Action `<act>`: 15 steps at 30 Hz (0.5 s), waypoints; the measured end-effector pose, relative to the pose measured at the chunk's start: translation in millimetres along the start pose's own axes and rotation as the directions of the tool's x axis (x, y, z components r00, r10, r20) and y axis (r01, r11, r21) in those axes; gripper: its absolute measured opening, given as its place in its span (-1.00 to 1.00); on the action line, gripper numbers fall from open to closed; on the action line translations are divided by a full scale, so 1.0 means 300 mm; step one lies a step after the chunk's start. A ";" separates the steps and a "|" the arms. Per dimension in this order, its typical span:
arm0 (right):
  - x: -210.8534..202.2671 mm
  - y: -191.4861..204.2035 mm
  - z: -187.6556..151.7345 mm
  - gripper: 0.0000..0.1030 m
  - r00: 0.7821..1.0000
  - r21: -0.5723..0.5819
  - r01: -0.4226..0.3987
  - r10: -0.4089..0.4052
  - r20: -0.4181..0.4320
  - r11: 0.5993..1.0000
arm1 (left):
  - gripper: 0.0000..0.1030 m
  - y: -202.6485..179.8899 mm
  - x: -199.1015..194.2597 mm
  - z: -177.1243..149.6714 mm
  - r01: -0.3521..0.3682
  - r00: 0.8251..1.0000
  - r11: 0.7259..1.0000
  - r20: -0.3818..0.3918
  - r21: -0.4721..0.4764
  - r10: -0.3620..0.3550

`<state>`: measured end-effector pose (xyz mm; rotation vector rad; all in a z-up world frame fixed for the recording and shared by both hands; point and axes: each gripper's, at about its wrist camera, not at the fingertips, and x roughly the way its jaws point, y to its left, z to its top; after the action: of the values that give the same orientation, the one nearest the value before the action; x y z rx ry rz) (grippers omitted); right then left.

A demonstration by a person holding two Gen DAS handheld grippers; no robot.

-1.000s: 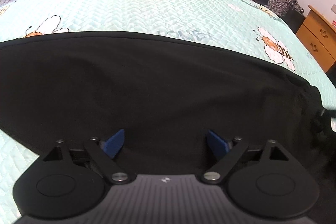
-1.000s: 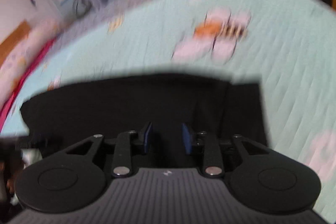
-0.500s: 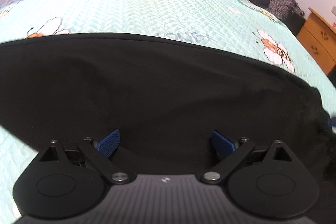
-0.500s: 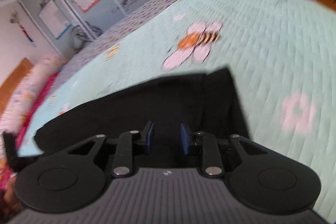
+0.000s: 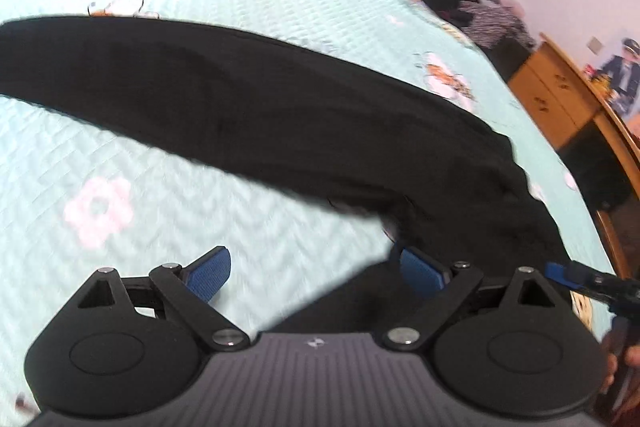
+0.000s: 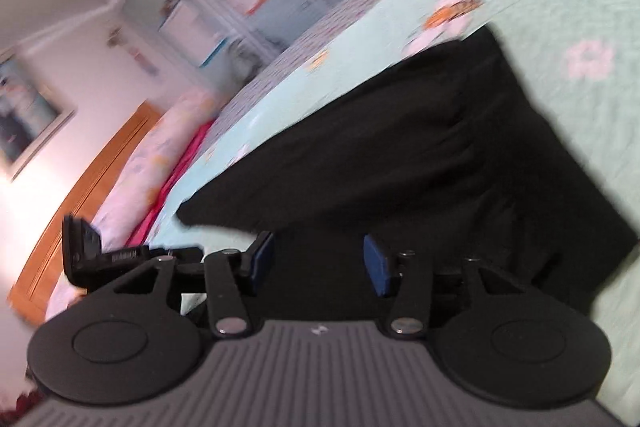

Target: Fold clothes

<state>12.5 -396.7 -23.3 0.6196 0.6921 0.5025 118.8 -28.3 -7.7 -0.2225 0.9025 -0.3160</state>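
- Two handheld grippers with blue pads are in shot, both over a mint-green quilted bedspread (image 5: 248, 27) printed with bees and pink flowers.
- No readable writing anywhere, honestly. There's a small pale logo on each gripper body and some lettering on the cupboard doors at the back, but it's all too blurry to make out.
- Left gripper (image 5: 316, 267): jaws spread wide, nothing between them. Its left blue finger pad (image 5: 210, 269) hangs over bare bedspread; the right pad sits right at the edge of the black fabric, can't tell if it's actually touching.
- Right gripper (image 6: 318, 261): jaws also apart, a bit narrower than the left, empty, hovering over dark cloth.
- Long black garment (image 5: 248, 107) lies flat across the bed as a wide dark band, running from far left down to the near right corner in the left wrist view. In the right wrist view it fills the middle, straight ahead of the pads and under them.
- Tip of the right gripper pokes in at the left view's right edge, just beside the garment's bunched end.
- Wooden dresser (image 5: 560, 95) stands off to the right, well apart from the bed.
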 end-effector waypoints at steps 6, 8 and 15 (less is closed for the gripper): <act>0.005 -0.008 -0.105 -0.25 0.988 -0.071 0.112 -0.118 -0.099 0.991 | 0.83 0.040 -0.042 -0.212 -0.046 0.994 0.997 -0.100 0.054 0.051; -0.036 -0.020 -0.112 -0.53 0.984 -0.079 0.148 -0.155 -0.087 0.986 | 0.84 0.038 -0.063 -0.258 -0.072 0.993 0.993 -0.088 0.093 0.081; -0.147 0.016 -0.147 -0.57 0.953 -0.161 0.286 -0.298 -0.056 0.945 | 0.84 0.010 -0.134 -0.347 -0.210 0.968 0.958 -0.094 0.194 0.231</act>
<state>-49.3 -404.6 -27.9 0.3469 0.7990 0.3005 13.1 -17.0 -42.0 0.0680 0.9974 -0.2036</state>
